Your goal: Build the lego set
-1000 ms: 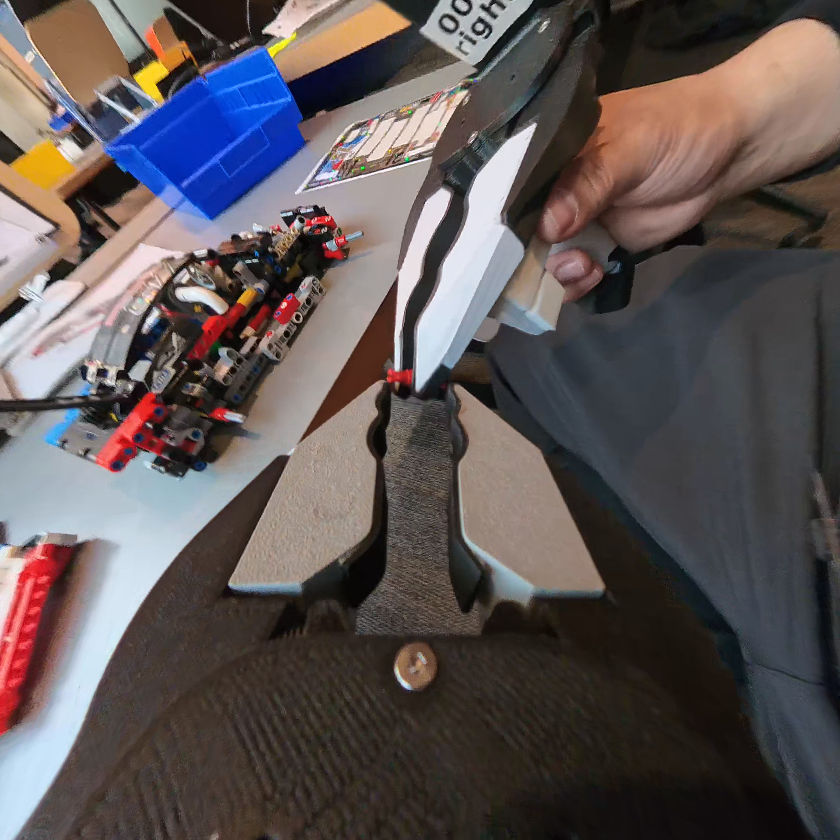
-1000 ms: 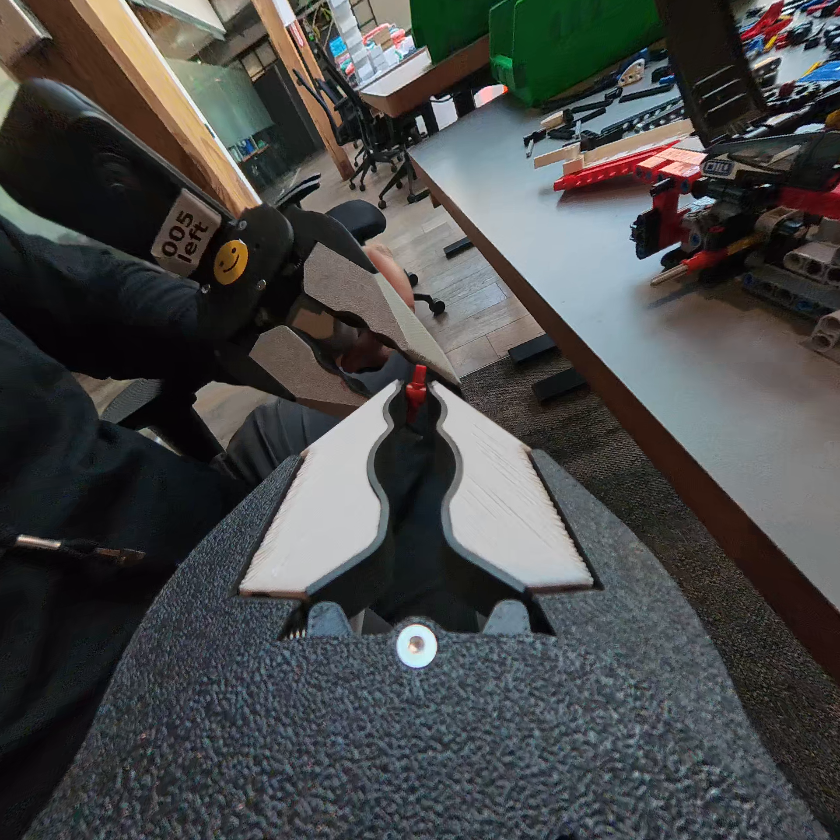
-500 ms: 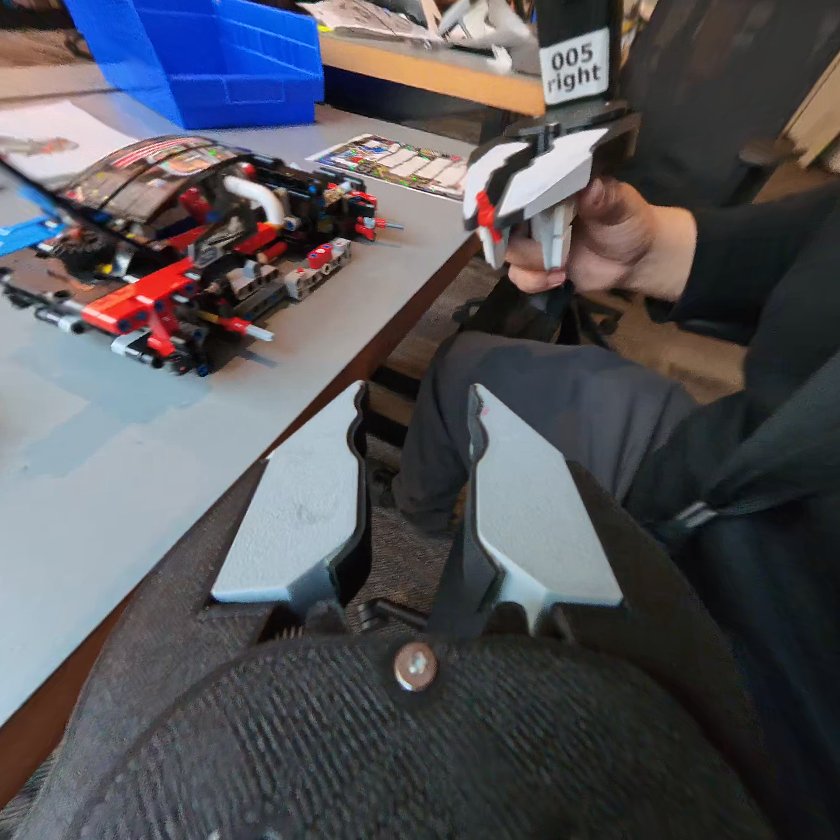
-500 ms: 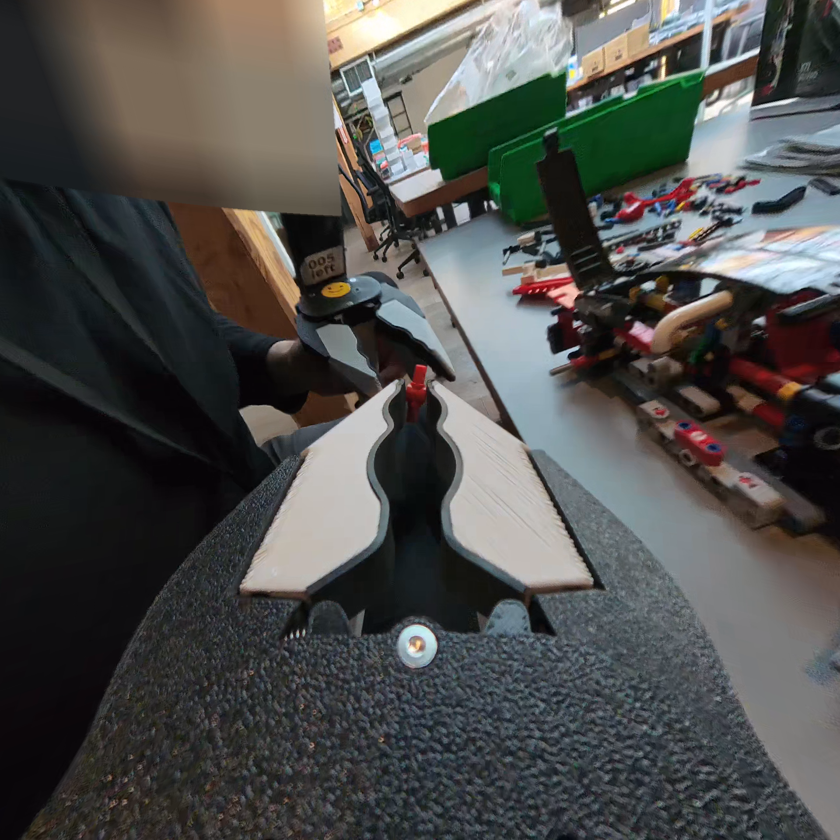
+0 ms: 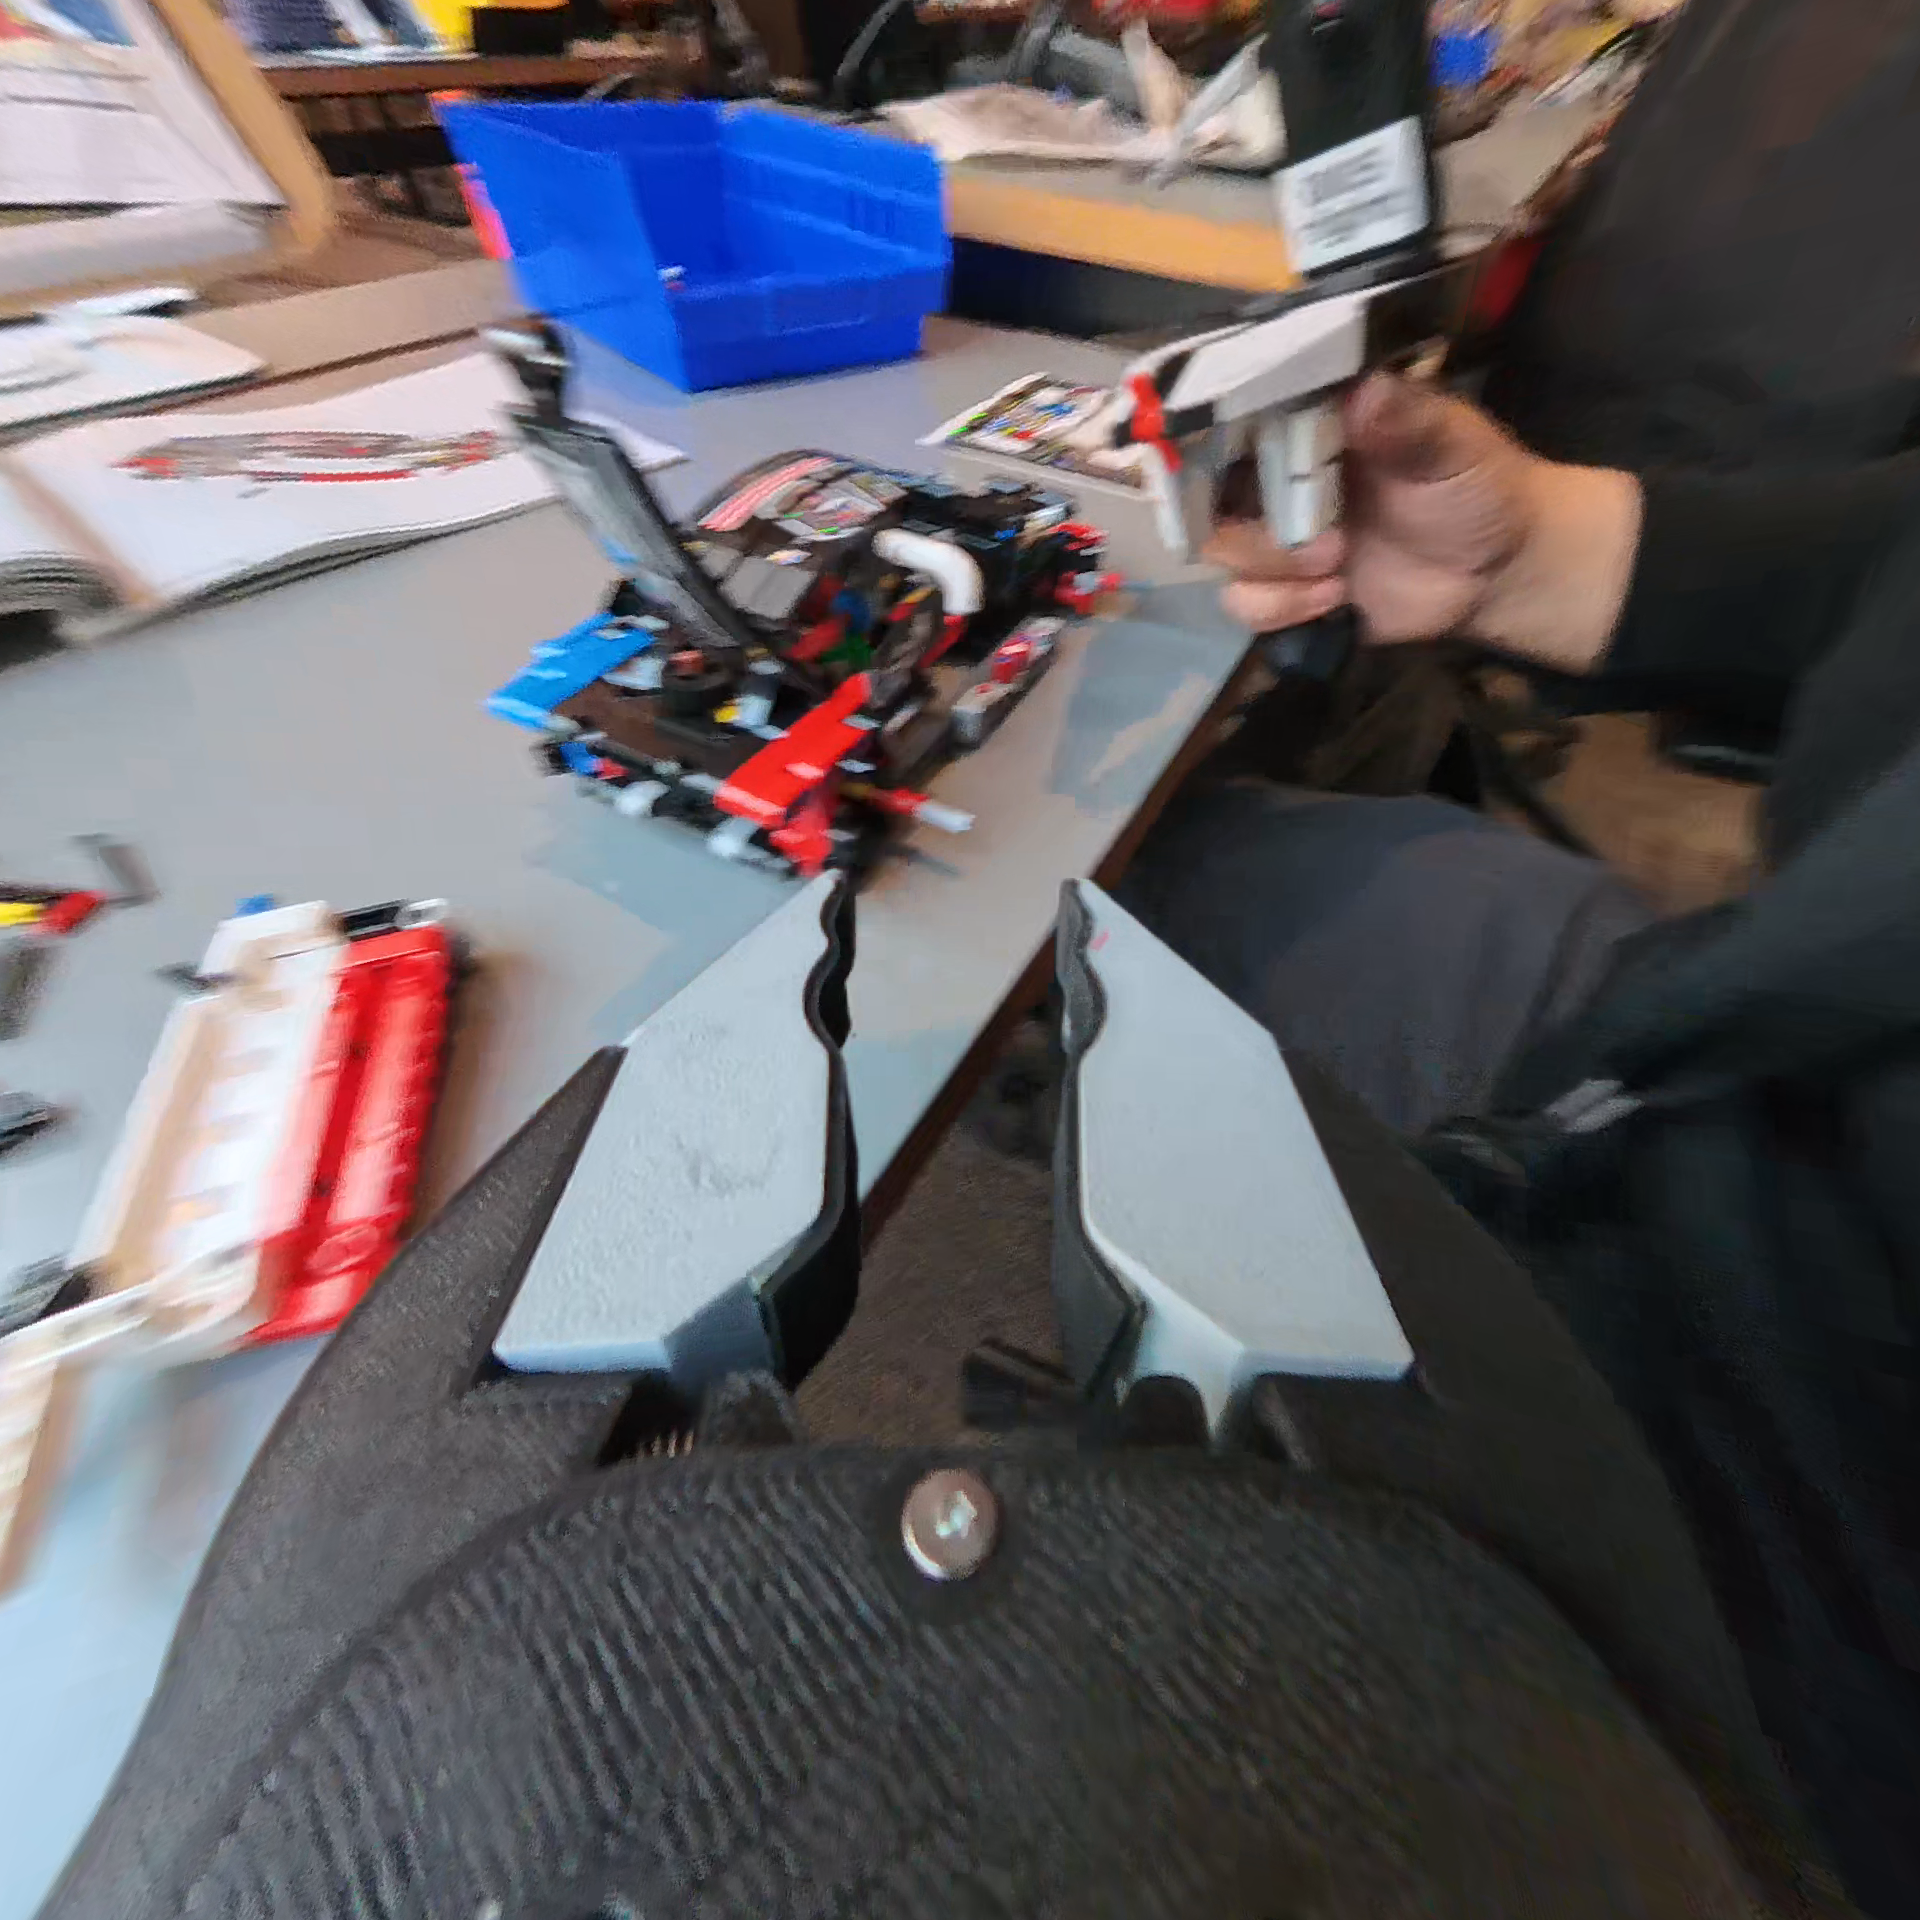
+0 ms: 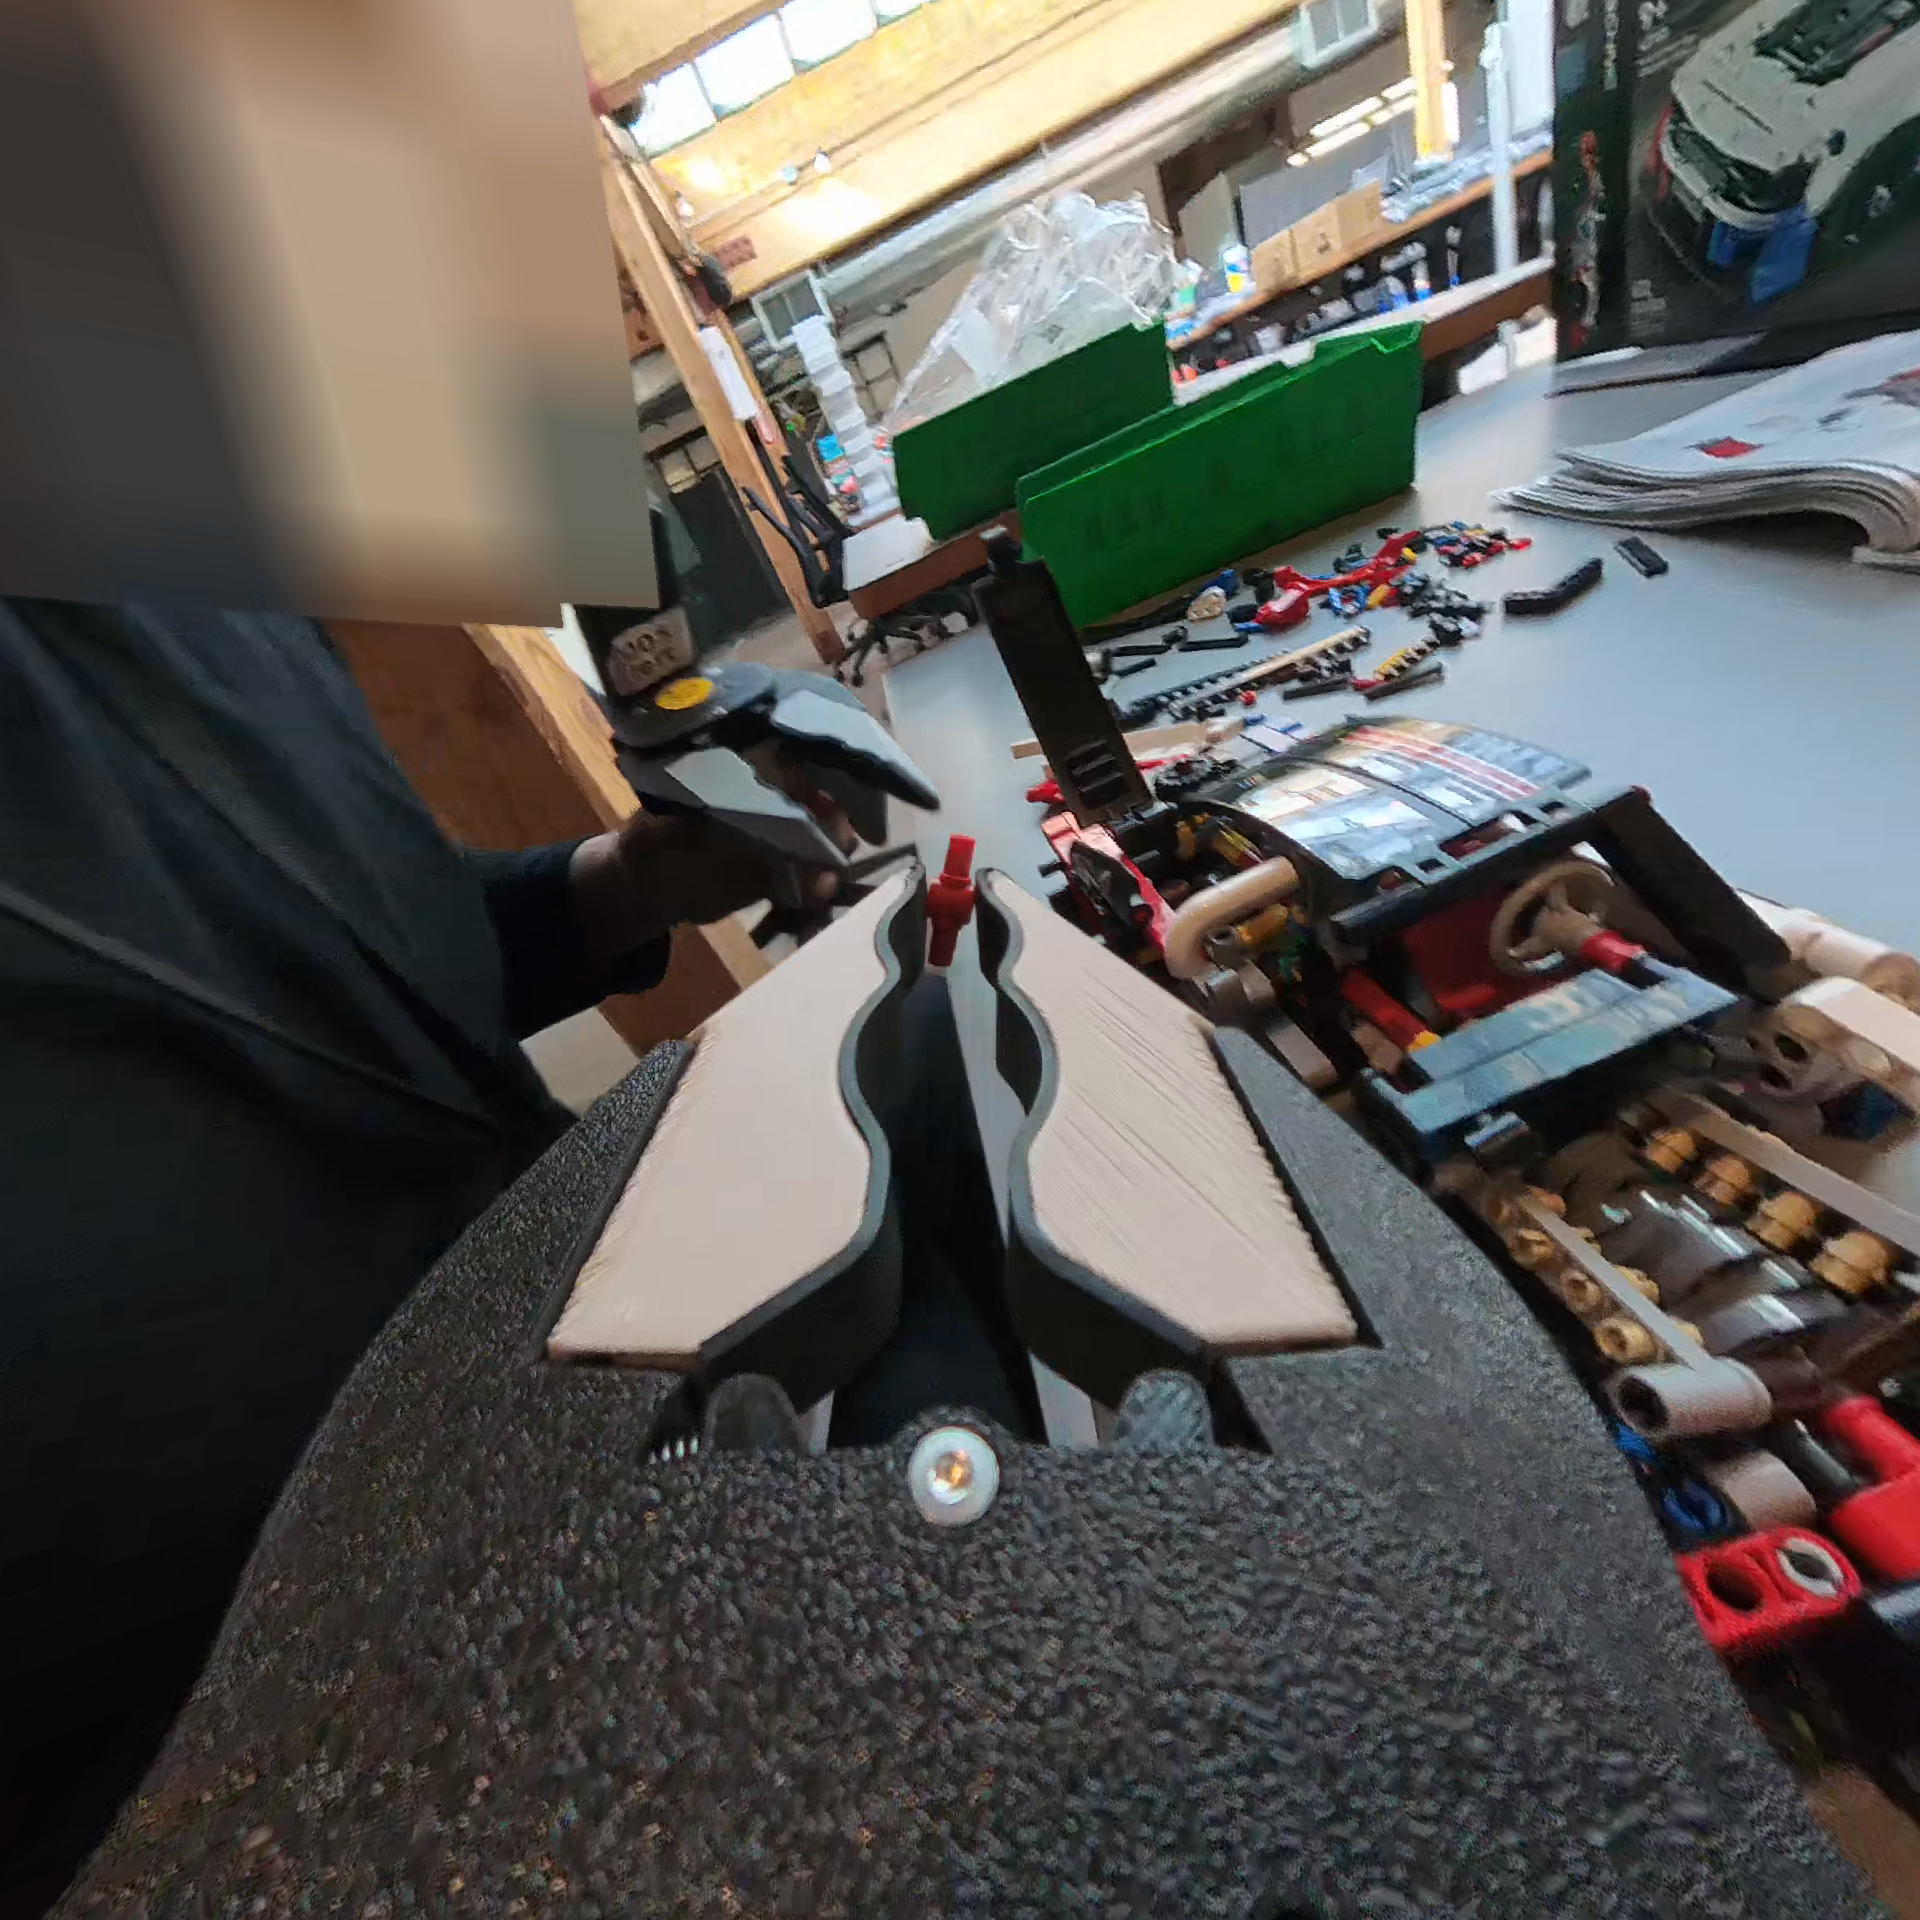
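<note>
My right gripper (image 6: 951,899) is shut on a small red pin (image 6: 949,914), held upright at its tips in the air beside the table's near edge. It also shows in the left wrist view (image 5: 1148,426), with the red pin (image 5: 1147,418) between its tips. My left gripper (image 5: 951,925) is open and empty over the table's front edge; it shows farther off in the right wrist view (image 6: 883,821). The part-built lego car (image 5: 821,644) stands on the grey table (image 5: 312,748), black, red and blue, close on the right in the right wrist view (image 6: 1455,935).
A red and white lego panel (image 5: 270,1122) lies at the left. A blue bin (image 5: 727,229), an open instruction book (image 5: 260,488) and a sticker sheet (image 5: 1029,426) lie beyond the car. Green bins (image 6: 1195,457) and several loose parts (image 6: 1351,613) sit farther back. One gripper's finger ends stand about 12 cm off the other's.
The two grippers met at the red pin a second ago. My left gripper opened and drew back toward the table. The right gripper keeps the pin and has swung toward the car.
</note>
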`<state>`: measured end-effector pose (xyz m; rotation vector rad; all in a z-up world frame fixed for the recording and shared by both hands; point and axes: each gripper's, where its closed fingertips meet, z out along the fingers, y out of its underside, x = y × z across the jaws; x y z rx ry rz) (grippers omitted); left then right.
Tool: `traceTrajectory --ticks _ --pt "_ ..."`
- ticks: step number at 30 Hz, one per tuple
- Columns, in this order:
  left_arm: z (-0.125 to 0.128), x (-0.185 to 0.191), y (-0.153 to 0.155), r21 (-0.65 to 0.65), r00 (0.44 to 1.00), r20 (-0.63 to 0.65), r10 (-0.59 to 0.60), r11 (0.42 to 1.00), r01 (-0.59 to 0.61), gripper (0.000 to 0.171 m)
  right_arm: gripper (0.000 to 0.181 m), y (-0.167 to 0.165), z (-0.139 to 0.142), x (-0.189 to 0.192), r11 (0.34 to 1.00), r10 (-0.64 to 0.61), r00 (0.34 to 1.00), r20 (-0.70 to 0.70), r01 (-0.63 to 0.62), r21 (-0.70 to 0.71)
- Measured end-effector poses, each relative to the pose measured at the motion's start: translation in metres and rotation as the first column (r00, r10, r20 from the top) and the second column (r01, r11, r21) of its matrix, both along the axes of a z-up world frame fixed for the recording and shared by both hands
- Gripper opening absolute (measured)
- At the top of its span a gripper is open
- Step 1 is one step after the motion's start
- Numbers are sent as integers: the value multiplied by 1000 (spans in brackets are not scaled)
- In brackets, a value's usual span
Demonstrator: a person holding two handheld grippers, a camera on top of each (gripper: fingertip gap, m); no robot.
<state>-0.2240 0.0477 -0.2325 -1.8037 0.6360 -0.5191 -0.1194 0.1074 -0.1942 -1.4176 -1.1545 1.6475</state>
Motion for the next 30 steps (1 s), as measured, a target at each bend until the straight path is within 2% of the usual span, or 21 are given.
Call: traceTrajectory --ticks 2,4,7,9,11,14,16,17,21,25,27,30 --pt "0 -27 9 -14 989 -78 124 992 -126 33 7 7 -12 1 998 -66 996 68 66 2" --pt "-5 -41 10 -76 979 -115 169 981 -178 36 7 8 -22 7 993 -112 987 116 106 58" --pt "-6 -28 3 -168 991 -58 122 977 -131 39 7 10 -31 16 963 -214 956 202 172 206" --pt "-6 -14 -1 -172 993 -59 98 979 -107 37 7 12 -35 21 910 -310 915 260 206 359" --pt "-10 -7 -4 -175 989 -122 82 979 -103 34 7 15 -35 26 806 -428 860 277 224 548" --pt "-14 -1 -7 -188 976 -204 77 975 -117 34 6 18 -33 37 578 -591 769 242 194 793" --pt "-12 7 -11 -210 979 -190 70 971 -110 34 7 14 -31 39 462 -638 745 196 166 871" --pt "-11 15 -14 -223 985 -163 56 970 -92 34 7 10 -30 38 438 -637 748 186 153 886" --pt "1 45 -22 -213 996 -85 13 977 -31 33 7 -16 -24 27 395 -589 791 164 104 913" --pt "10 60 -25 -172 991 -132 -22 985 -1 29 7 -40 -27 19 437 -514 833 204 50 898" --pt "9 55 -23 -163 983 -181 -12 986 -18 27 7 -43 -26 18 456 -509 837 198 68 887" --pt "-1 40 -20 -221 978 -208 9 974 -55 33 7 -44 -26 17 465 -511 841 180 94 880"
